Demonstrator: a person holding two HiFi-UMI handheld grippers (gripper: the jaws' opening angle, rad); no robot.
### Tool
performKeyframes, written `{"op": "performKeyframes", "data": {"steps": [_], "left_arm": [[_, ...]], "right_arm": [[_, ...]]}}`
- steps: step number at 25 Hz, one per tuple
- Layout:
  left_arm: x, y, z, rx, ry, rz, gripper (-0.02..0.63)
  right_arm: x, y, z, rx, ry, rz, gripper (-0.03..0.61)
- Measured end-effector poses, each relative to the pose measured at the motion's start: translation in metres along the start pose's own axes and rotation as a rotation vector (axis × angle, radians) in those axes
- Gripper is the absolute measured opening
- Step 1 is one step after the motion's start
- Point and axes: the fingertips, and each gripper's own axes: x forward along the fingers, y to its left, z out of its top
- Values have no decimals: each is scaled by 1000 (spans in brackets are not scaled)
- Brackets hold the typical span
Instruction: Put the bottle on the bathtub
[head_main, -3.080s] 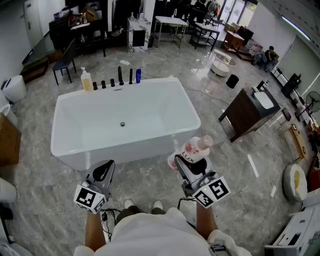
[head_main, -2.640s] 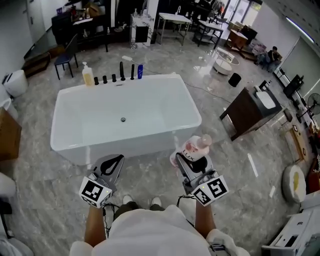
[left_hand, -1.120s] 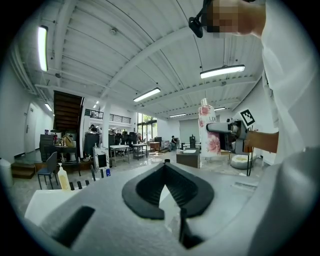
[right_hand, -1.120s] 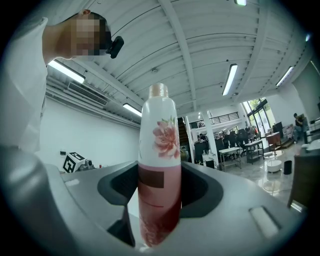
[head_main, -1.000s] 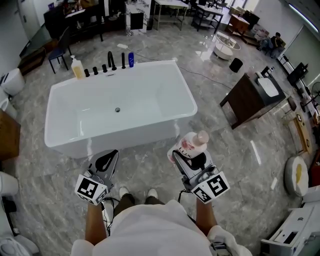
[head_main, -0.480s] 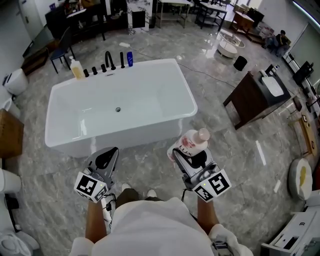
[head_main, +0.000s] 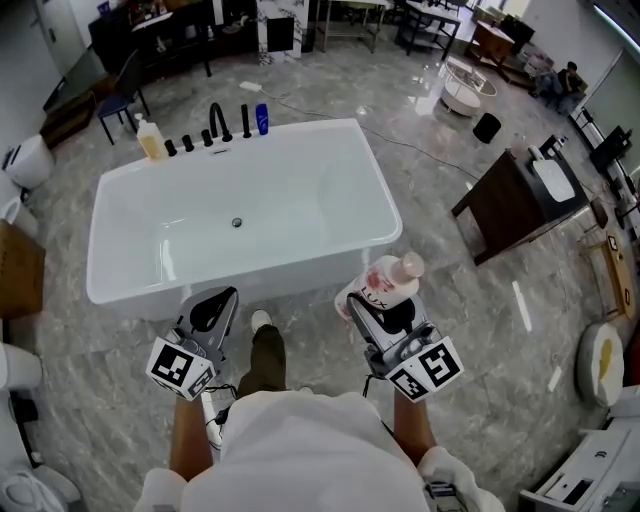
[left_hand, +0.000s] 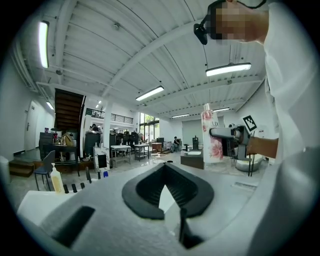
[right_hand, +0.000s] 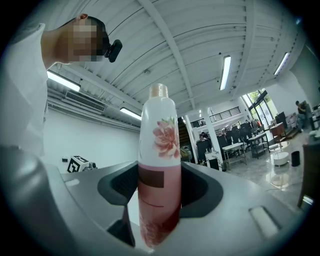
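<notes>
In the head view, the right hand-held gripper (head_main: 378, 306) is at the lower middle of the frame and holds a pink bottle (head_main: 390, 280). In the right gripper view, the two jaws press on the lower part of the bottle (right_hand: 159, 165) from both sides. The bottle stands upright there, with a flower print on its white upper part and a pale cap on top.

The left hand-held gripper (head_main: 222, 300) is at the lower left of the head view. In its own view the black jaws (left_hand: 164, 167) meet at the tips and nothing is between them.

The white bathtub (head_main: 280, 275) fills the middle of the head view. The bottle is below its right near corner in the picture, above the grey stone floor (head_main: 470, 300), and it does not touch the tub.

On the far rim of the tub, at the upper left of the frame, stand a yellow pump bottle (head_main: 150, 138), a black faucet (head_main: 217, 120) and a small blue bottle (head_main: 261, 118). A dark cabinet (head_main: 510, 205) stands at the right, well apart from the tub. One shoe (head_main: 261, 320) of the person shows between the two grippers.
</notes>
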Motion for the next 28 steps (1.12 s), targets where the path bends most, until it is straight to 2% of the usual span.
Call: {"op": "performKeyframes", "data": {"steps": [4,11,16,22,28], "left_arm": [[30,50,-5,-10,-2,-18,2],[96,175,-12,-55,23,-39,3],[148,252,-7,-45,30,-80,2],[199,301,1,-29,27,-137,3],[237,320,-2,-46,38,-161,2]], "right_arm": [[56,-20,-6,0,11,-3,247],[188,-69,-11,5,33,-23,248],[270,-100,-9,10,36,-41,249],[323,-133,-15,10,55,-78,248],[342,-168,-14,1,74,-104,249]]}}
